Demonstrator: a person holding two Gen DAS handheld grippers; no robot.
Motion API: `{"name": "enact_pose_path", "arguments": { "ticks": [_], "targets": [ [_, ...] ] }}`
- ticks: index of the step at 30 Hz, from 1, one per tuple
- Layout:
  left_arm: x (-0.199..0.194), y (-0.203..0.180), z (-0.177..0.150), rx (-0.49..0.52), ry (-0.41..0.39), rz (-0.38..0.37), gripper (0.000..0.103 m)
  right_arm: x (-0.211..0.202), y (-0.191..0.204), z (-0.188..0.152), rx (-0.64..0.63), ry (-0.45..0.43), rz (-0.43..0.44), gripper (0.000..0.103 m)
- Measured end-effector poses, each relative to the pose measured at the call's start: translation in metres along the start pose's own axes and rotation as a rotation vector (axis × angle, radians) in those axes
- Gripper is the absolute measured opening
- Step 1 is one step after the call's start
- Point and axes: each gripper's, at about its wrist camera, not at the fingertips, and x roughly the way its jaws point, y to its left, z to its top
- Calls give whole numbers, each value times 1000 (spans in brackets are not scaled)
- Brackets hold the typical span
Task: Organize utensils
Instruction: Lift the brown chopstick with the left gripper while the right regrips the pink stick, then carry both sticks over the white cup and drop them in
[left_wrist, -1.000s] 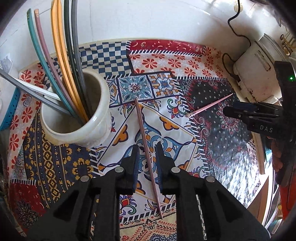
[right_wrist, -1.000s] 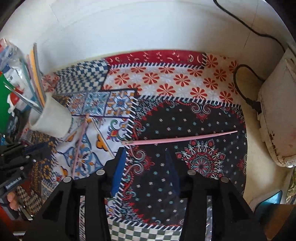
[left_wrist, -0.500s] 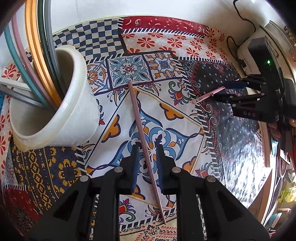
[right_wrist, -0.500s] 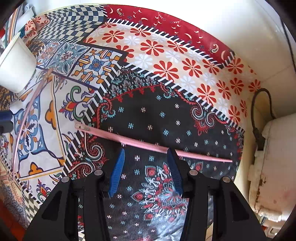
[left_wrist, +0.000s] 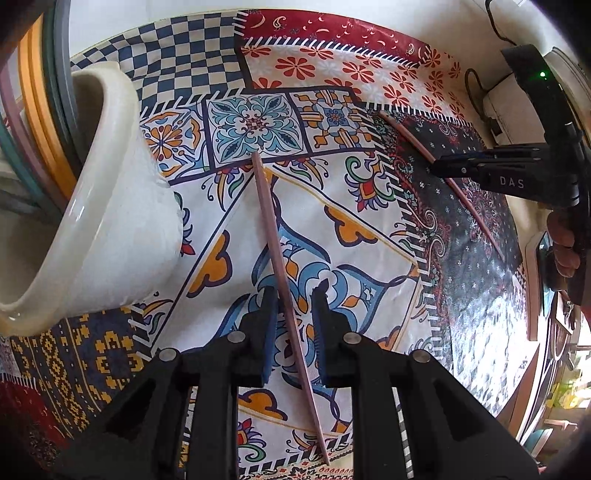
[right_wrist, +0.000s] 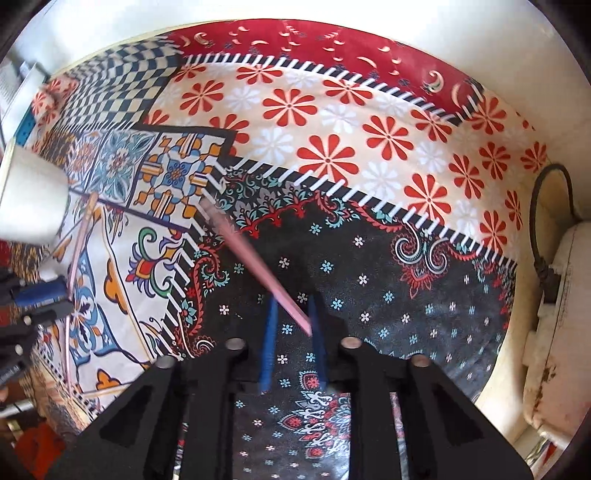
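A mauve chopstick lies on the patterned cloth, running between the jaws of my left gripper, which is open and straddles it low over the cloth. A pink chopstick lies slanted on the dark patch; it also shows in the left wrist view. My right gripper is open with its jaws around the stick's near end, the right blue pad close against it. A white ceramic cup with several coloured sticks stands at the left.
The patchwork cloth covers the table. A white appliance with a black cable stands at the right edge. The white wall runs along the back.
Both grippers have come down closer over their sticks. The right gripper has narrowed its jaws around the pink stick, which has swung from crosswise to slanted toward the camera.
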Motion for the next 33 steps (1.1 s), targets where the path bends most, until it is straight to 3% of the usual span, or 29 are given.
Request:
{"name": "enact_pose_path", "arguments": {
  "ticks": [4, 12, 16, 17, 23, 26, 33],
  "targets": [
    [4, -3, 7, 10, 1, 23, 11, -1, -7, -2, 70, 34, 102, 6],
    [10, -3, 27, 24, 34, 22, 11, -3, 19, -17, -55, -19, -24, 9],
    [11, -8, 32, 62, 48, 39, 11, -4, 24, -19, -34, -73, -69, 8],
    [13, -10, 32, 85, 57, 41, 7, -4, 26, -19, -23, -83, -75, 7],
    [14, -7, 30, 53, 67, -5, 4, -8, 33, -42, 48, -110, -8, 6],
    [5, -7, 26, 41, 42, -10, 4, -18, 36, -52, 50, -142, 12, 6],
    [-48, -11, 15, 9, -97, -22, 3, -63, 46, -73, 65, -255, 51, 6]
  ]
}}
